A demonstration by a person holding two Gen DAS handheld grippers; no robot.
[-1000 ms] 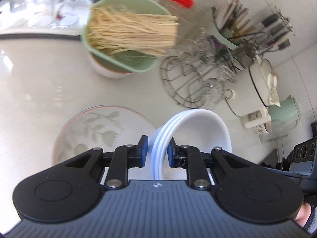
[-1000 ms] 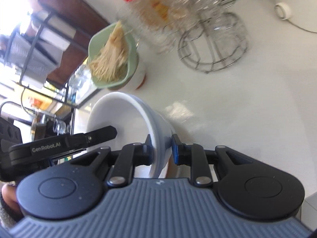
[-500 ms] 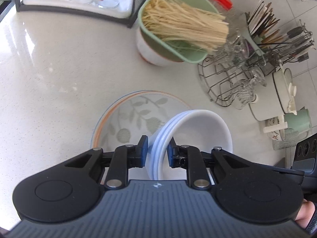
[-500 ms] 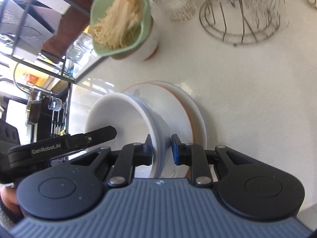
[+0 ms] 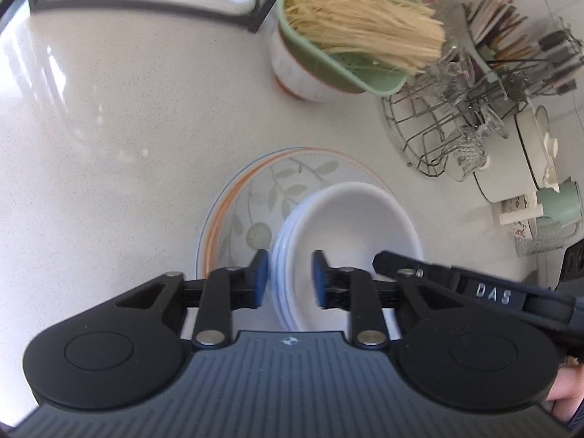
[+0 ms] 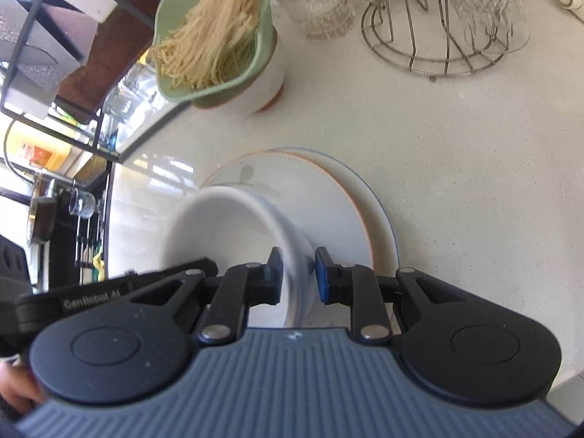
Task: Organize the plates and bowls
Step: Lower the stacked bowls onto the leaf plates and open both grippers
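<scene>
Pale speckled stone countertop (image 5: 109, 138) fills both views, with a wire drying rack of glasses (image 5: 438, 124) and a green plastic colander of dry noodles (image 5: 346, 36) well ahead of my tongs.

Directly between my two tools sits the stack of white nested bowls (image 5: 350, 226), resting on the leaf-patterned plates with orange and blue rims (image 5: 255, 189), or just about to; I cannot tell whether the base has fully touched. My left gripper (image 5: 288, 277) straddles the stack's rim on its side, one blue pad outside the wall and one inside. In this view the pads look slightly spread, with a sliver of daylight beside the rim, so I judge the pinch is loosening and not firm. My right gripper (image 6: 297, 277) brackets the opposite rim the same way, its pads (image 6: 274, 273) close against the wall; whether it truly presses I cannot tell.

What matters next: the stack lies dead ahead of both tongs, equally near, its opening facing up. Each tool would need to spread and back straight off along its own fingers, so neither drags the rim sideways across the plates.
</scene>
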